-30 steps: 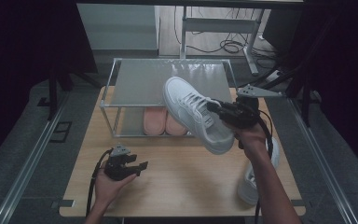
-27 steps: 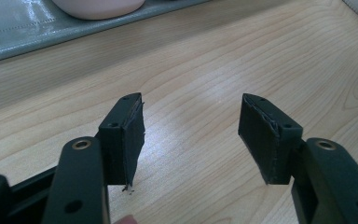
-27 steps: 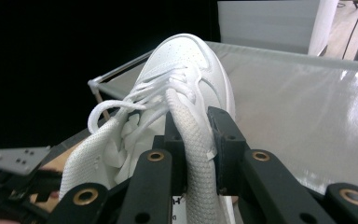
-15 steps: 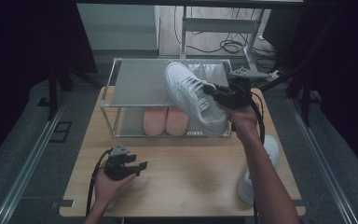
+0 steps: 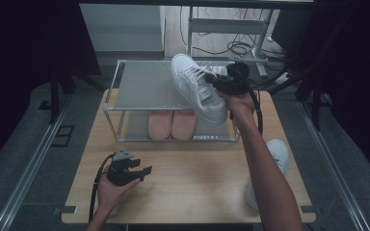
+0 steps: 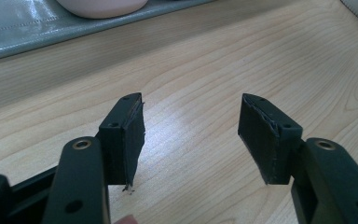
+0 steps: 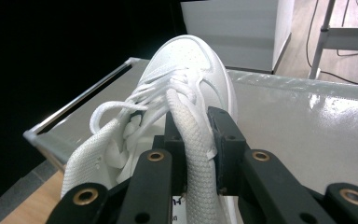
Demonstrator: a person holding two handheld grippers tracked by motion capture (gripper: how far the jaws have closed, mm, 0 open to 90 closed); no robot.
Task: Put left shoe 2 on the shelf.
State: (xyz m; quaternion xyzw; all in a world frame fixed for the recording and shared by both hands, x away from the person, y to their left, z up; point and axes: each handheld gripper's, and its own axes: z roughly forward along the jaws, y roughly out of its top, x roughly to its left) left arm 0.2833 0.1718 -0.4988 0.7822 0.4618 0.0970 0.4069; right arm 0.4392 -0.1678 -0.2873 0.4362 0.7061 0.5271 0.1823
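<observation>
The right hand-held gripper pinches the white sneaker by its collar above the shoe rack. In front of the rack, the left hand-held gripper rests wide open and empty on the counter.

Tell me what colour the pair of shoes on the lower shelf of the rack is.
Pale pink; the pair of shoes shows best in the high view.

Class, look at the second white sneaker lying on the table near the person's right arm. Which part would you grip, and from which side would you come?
Grip the collar rim of the white sneaker on the table, coming from above. It seems to lie sole-down with its opening up, so one jaw can drop inside. The right tool holds the other sneaker by its padded rim the same way. The forearm hides part of it, so this is a judgement.
</observation>
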